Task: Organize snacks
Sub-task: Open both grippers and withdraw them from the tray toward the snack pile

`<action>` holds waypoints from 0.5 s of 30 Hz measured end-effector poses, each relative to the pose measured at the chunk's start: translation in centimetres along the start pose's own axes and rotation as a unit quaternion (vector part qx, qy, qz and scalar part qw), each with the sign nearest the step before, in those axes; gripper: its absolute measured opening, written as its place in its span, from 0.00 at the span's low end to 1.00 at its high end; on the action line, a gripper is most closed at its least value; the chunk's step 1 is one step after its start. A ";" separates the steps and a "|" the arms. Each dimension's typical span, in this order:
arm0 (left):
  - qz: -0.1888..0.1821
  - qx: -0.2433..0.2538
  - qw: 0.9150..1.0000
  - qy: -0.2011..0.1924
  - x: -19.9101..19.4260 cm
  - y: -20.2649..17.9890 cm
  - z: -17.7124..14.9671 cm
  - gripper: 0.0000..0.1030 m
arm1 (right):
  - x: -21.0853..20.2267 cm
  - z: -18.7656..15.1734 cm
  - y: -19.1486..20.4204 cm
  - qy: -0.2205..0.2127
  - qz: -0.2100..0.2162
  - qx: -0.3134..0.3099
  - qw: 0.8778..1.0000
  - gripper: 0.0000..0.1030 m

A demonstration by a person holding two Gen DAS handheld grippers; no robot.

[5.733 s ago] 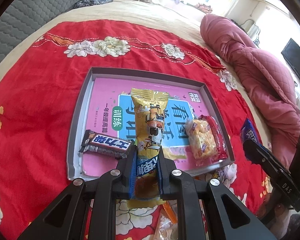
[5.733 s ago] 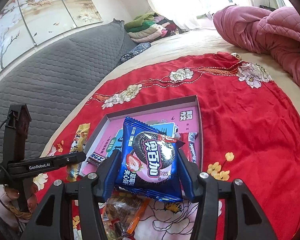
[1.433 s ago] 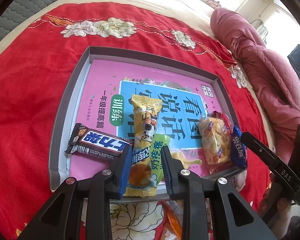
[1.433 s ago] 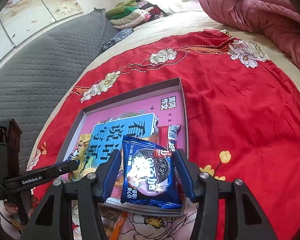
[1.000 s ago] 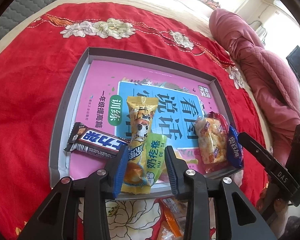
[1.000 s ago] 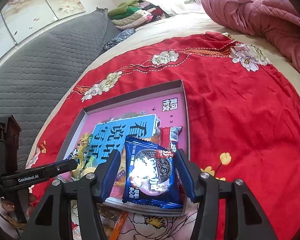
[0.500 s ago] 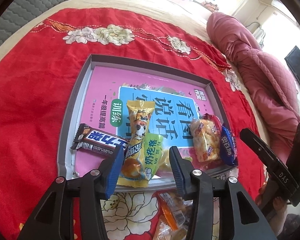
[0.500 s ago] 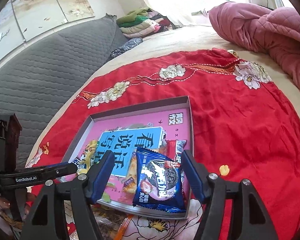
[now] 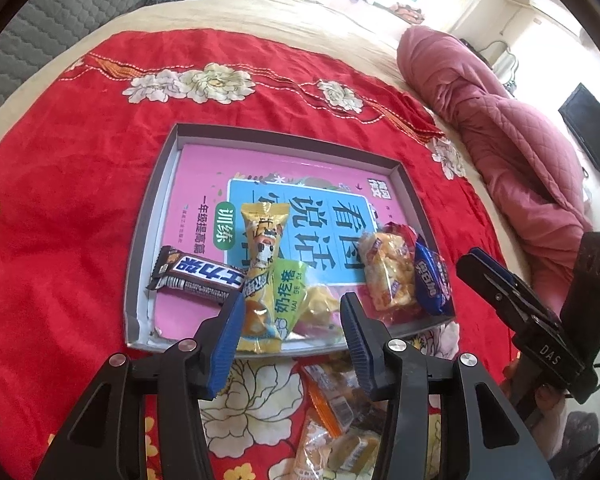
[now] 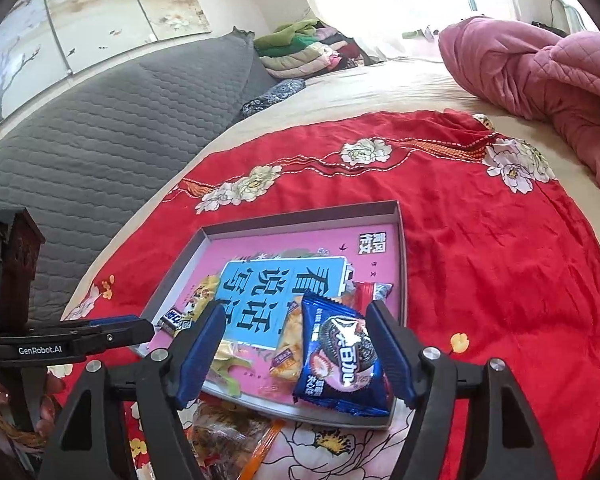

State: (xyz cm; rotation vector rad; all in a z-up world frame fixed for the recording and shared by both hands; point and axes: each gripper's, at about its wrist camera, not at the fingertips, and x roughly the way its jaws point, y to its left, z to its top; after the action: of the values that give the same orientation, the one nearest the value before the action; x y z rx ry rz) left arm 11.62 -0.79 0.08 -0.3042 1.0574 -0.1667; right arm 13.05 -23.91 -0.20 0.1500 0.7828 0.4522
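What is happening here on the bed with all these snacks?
A person holds a gripper in each hand and sorts snacks into a grey tray on a red cloth. The right gripper is opening; the blue cookie pack lies in the tray between its fingers, not pressed. The left gripper stands open above the yellow snack pack and the green candy. More snacks wait outside the tray.

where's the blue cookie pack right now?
The blue cookie pack lies in the grey tray, at its near right corner in the right wrist view, beside the orange snack bag, between the open right tongs, whose pads are clear of it.
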 end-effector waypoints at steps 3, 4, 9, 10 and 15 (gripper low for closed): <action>0.000 0.002 1.000 0.002 -0.4 0.0 -0.4 0.50 | -0.2 -0.1 0.4 0.001 0.004 -0.006 1.000 0.70; 0.001 0.004 1.000 0.003 -0.5 0.0 -0.6 0.50 | -0.2 -0.2 0.5 0.001 0.006 -0.007 1.000 0.70; 0.003 0.008 1.000 0.005 -1.1 -0.1 -1.2 0.50 | -0.8 -0.6 1.2 0.002 0.013 -0.017 1.000 0.70; 0.003 0.009 1.000 0.006 -1.2 -0.1 -1.3 0.50 | -0.9 -0.6 1.4 0.002 0.016 -0.019 1.000 0.70; 0.004 0.017 1.000 0.013 -1.5 -0.2 -2.1 0.50 | -1.1 -1.0 2.1 0.004 0.020 -0.033 0.999 0.70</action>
State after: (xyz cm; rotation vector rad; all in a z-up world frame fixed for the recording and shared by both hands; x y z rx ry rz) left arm 9.05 -0.91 0.45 -0.2664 1.0795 -0.1812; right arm 10.90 -22.53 0.44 0.1024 0.7718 0.5171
